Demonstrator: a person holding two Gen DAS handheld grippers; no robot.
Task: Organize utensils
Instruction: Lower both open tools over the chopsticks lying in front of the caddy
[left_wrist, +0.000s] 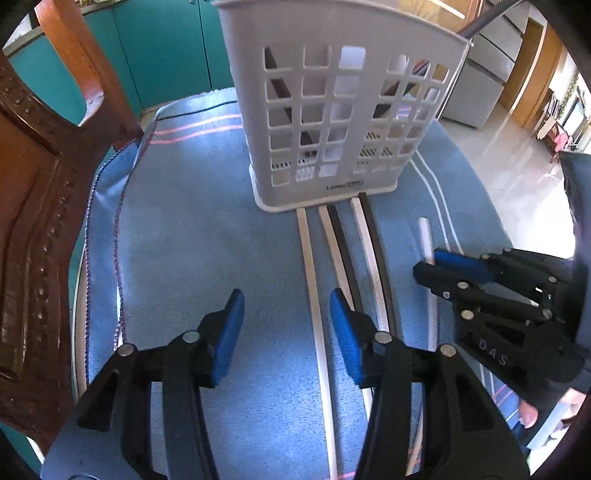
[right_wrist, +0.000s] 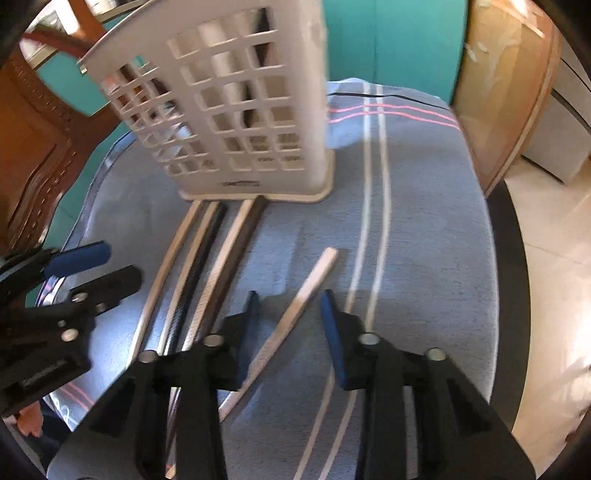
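Left hand-held gripper (left_wrist: 286, 328): jaws apart, empty, poised over the white chopstick (left_wrist: 314, 295) lying leftmost in the row straight ahead. Right hand-held gripper (right_wrist: 288, 321): jaws apart though narrowed, straddling a lone pale chopstick (right_wrist: 295, 306) lying askew, pads not seen pressing. White perforated utensil holder (left_wrist: 332, 110) upright at the far end of both, on the blue-clothed table (left_wrist: 177, 221). Risks: pinching cloth with the stick; dragging neighbouring chopsticks; a thin stick pivoting or slipping from an off-centre grip.
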